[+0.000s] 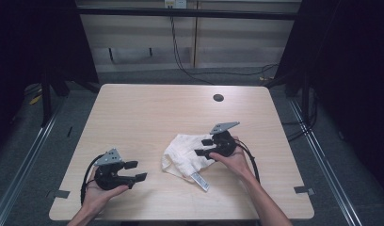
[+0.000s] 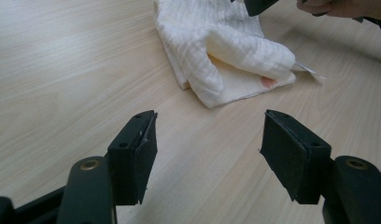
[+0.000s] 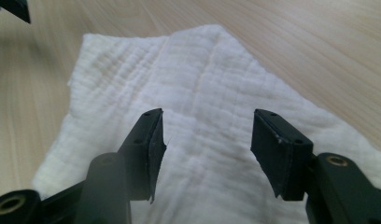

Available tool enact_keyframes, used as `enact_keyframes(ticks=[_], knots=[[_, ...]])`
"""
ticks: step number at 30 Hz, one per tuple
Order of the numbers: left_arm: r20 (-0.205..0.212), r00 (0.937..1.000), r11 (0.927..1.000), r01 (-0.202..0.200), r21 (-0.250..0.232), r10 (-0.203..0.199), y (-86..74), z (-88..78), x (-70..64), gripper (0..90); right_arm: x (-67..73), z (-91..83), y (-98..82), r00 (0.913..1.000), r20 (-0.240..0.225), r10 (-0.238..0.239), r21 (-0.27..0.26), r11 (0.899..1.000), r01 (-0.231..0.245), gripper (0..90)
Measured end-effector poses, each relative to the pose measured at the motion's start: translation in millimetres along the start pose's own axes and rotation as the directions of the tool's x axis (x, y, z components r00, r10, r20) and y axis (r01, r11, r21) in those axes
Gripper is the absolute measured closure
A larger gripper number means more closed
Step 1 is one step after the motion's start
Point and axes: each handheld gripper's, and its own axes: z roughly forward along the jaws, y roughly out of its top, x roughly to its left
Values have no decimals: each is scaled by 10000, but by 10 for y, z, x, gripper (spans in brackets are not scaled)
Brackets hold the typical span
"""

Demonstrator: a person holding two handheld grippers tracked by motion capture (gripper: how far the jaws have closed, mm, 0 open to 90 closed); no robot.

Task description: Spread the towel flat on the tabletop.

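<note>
1. Cloth lying crumpled near the front right of the table, tag sticking out toward the table's near edge.
2. Right gripper over the cloth, jaws apart, nothing pinched; cloth under them, pads not pressing.
3. Left gripper well apart on bare wood, jaws wide, empty.
4. Risk: closing on one layer only, so the fold drags open.
5. Risk: pads scraping the table, cloth sliding away instead of lifting.

Left tool agape, right tool agape
</note>
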Motion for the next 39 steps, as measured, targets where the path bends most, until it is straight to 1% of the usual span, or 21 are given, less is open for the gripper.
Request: enact_keyframes(ticks=[4,5,6,7,9,10,12,14,15,18,21,23,24,26,27,28,30,31,34,38,39], knots=[[174,9995,9996,261,-103,-259,-5,-13,16,352,-21,104,-17,9996,-260,120,59,9999,-119,438],[186,9995,9996,263,-56,-262,-3,-6,18,347,-25,121,-11,9995,-317,35,92,10000,-32,452],[186,9995,9996,263,-56,-262,-3,-6,18,341,-25,121,-11,9995,-317,35,92,10000,-32,452],[1,9996,9995,278,164,-278,-2,2,19,338,-18,145,0,9996,-243,-106,173,9998,110,466],[299,9977,9981,605,148,-609,-12,2,31,329,-10,172,-4,9995,-289,-134,143,9998,139,469],[28,9994,9991,345,238,-345,-14,3,15,329,-5,197,-8,9993,-307,-222,230,9995,229,483],[13,9997,9993,232,287,-233,-17,3,9,326,7,225,-22,9993,-277,-242,341,9991,251,484],[1,9998,9989,179,427,-179,-24,1,9,320,7,275,-59,9995,-263,-172,394,9991,182,517],[31,9998,9988,187,462,-188,-29,-3,17,320,11,299,-94,9998,-208,-65,418,9991,74,565],[40,9999,9986,133,509,-135,-26,2,22,322,23,275,-120,9999,30,-140,403,9991,139,663],[227,9995,9984,209,524,-221,-25,34,18,330,22,245,-149,10000,20,-2,440,9990,1,779],[297,9995,9982,67,601,-85,-18,43,6,345,30,226,-169,9999,-55,158,455,9988,-155,821],[430,9990,9980,-129,619,103,-8,49,-9,368,38,218,-185,9998,-54,169,406,9990,-167,837],[506,9986,9987,-155,491,131,4,56,-30,408,60,195,-222,9997,-100,239,333,9992,-235,853],[692,9975,9984,-201,526,164,14,68,-43,449,68,186,-229,9997,-119,212,341,9992,-208,857],[764,9969,9984,-243,518,203,18,77,-59,550,86,171,-234,9998,-129,156,429,9990,-150,858],[1093,9930,9974,-496,516,438,45,97,-101,600,121,148,-245,9999,-99,92,546,9985,-87,857],[1099,9924,9970,-602,494,545,66,109,-136,618,127,138,-253,9999,-143,71,581,9983,-62,857],[1226,9887,9942,-933,527,863,113,165,-202,629,153,99,-286,9996,-260,145,619,9980,-129,857],[1350,9848,9909,-1187,641,1092,157,245,-271,629,212,34,-322,9996,-274,-110,831,9965,133,854],[1466,9819,9897,-1296,604,1196,198,295,-301,627,233,12,-338,9996,-276,-27,871,9962,51,851]])
